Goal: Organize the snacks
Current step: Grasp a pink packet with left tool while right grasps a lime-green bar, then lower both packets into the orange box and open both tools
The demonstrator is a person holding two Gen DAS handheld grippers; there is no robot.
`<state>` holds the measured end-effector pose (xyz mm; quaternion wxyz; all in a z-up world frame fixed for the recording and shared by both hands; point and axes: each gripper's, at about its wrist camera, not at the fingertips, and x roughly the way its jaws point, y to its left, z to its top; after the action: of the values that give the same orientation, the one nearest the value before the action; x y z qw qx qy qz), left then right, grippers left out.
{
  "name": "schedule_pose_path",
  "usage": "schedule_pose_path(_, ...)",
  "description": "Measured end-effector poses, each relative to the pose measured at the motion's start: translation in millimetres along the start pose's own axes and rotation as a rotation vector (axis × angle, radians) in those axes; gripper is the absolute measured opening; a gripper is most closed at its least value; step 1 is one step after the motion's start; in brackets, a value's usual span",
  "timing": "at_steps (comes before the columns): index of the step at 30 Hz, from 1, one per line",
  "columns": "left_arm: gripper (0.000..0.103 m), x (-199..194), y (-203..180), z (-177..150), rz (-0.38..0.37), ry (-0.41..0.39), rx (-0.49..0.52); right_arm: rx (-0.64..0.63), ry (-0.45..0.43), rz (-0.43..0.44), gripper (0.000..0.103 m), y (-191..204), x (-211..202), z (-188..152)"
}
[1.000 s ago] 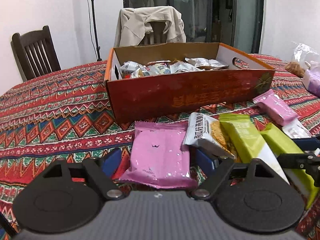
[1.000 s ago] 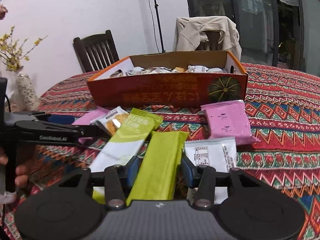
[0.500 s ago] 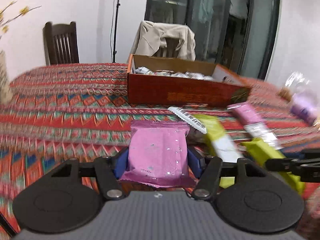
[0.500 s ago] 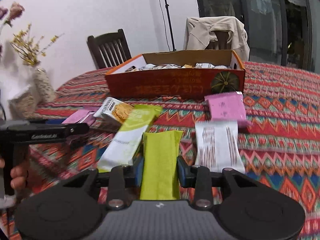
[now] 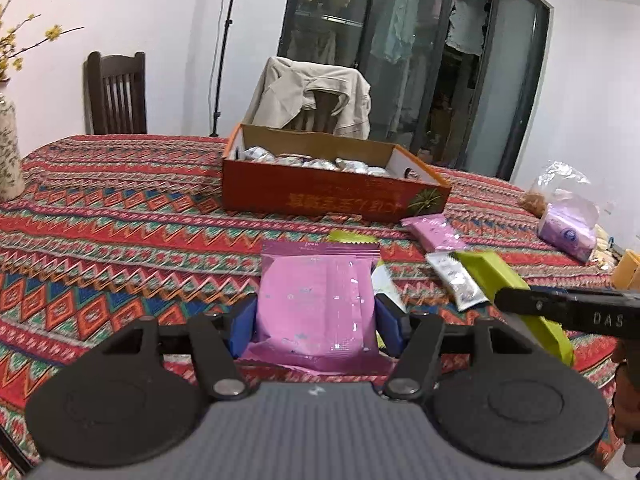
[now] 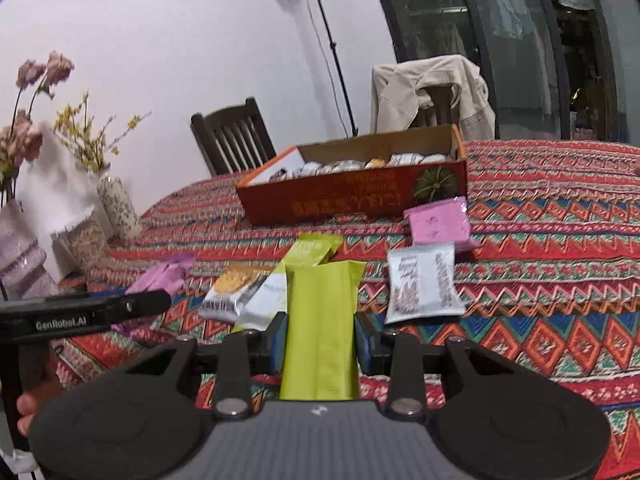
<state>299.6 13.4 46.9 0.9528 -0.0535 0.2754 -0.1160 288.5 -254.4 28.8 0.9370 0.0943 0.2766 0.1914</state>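
While both grippers are loaded up, we're maybe halfway through this snack tidy. Our left gripper [image 5: 316, 316] is clamped on a flat pink foil snack packet [image 5: 316, 300], held off the zigzag-patterned red tablecloth [image 5: 120, 248]. Our right gripper [image 6: 320, 336] is squeezed tight on a long lime-green snack bar wrapper [image 6: 320, 320], also lifted.

The open orange cardboard box [image 6: 352, 196] sits further back on the table and already has a row of silvery wrapped snacks in it, so part of the job looks done. Loose on the cloth we've got a second pink packet [image 6: 438, 226] right by the box front, a white printed sachet [image 6: 422, 284], a green-and-white bar [image 6: 296, 272] and a small orange-and-white biscuit pack [image 6: 234, 290]. Our guess is the two held ones go in the box next, then those four.
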Motion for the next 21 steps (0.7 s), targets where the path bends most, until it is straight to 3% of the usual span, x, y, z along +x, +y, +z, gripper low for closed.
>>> schedule_pose_path(5, 0.062, 30.1, -11.2, 38.3, -0.058, -0.019, 0.001, 0.017, -0.075, -0.010, 0.034, -23.2, 6.8, 34.1)
schedule_pose_path(10, 0.062, 81.0, -27.8, 96.0, -0.126, -0.034, 0.018, 0.008, -0.137, -0.021, 0.034, -51.4, 41.1, 100.4)
schedule_pose_path(16, 0.062, 173.0, -51.1, 154.7, -0.120, 0.024, 0.017, 0.034, -0.084, -0.093, 0.034, -96.7, 136.5, 178.5)
schedule_pose_path(21, 0.062, 241.8, -53.7, 180.3, -0.092, 0.081, -0.008, -0.028, 0.010, -0.208, 0.034, -117.8, 219.5, 200.9)
